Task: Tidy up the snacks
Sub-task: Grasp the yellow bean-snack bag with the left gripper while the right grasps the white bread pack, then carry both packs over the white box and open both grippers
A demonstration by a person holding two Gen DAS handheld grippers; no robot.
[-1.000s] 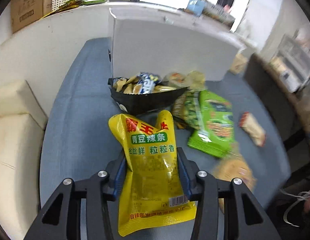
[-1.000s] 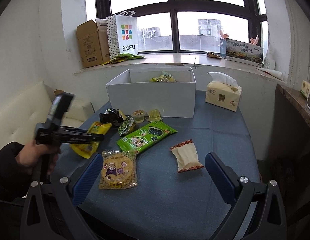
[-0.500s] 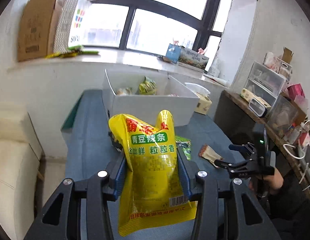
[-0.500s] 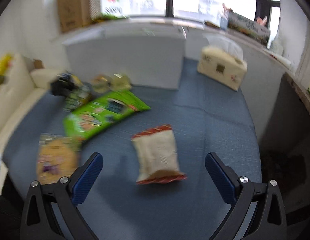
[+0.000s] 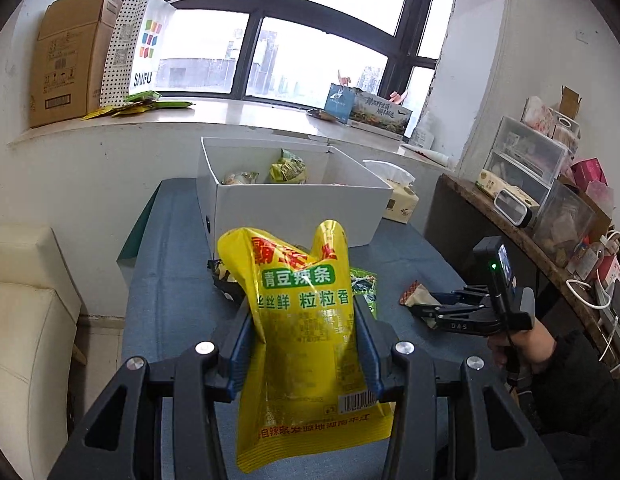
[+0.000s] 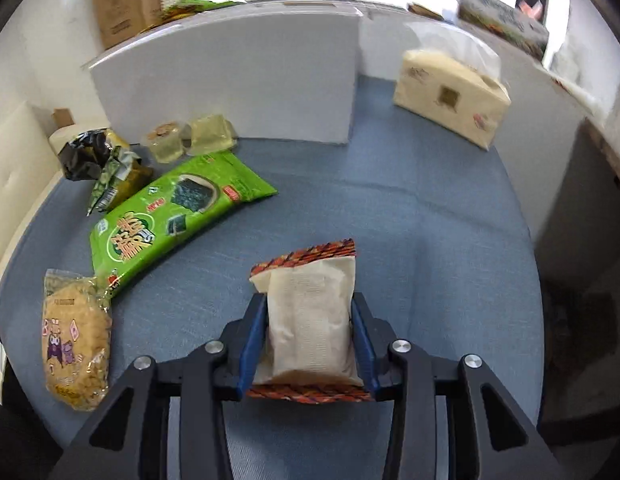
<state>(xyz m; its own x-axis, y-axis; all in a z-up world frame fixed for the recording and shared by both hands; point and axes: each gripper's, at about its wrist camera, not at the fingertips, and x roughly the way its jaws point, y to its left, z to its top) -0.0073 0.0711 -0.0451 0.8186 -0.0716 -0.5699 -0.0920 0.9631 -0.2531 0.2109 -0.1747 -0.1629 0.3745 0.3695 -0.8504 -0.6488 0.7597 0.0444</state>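
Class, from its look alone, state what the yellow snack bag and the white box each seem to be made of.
Yellow snack bag: likely glossy plastic film; it shines and crumples between the left gripper's fingers. White box: probably matte cardboard, with thin, stiff, flat walls.

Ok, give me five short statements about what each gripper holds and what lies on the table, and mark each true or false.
1. The left gripper is shut on the yellow snack bag. True.
2. The right gripper is open, holding nothing. False: its jaws press both sides of the cream snack packet.
3. The white box already holds some snacks. True.
4. The green seaweed bag stands upright against the white box. False: it lies flat on the blue table, apart from the box.
5. A tissue pack sits on the table to the right of the white box. True.
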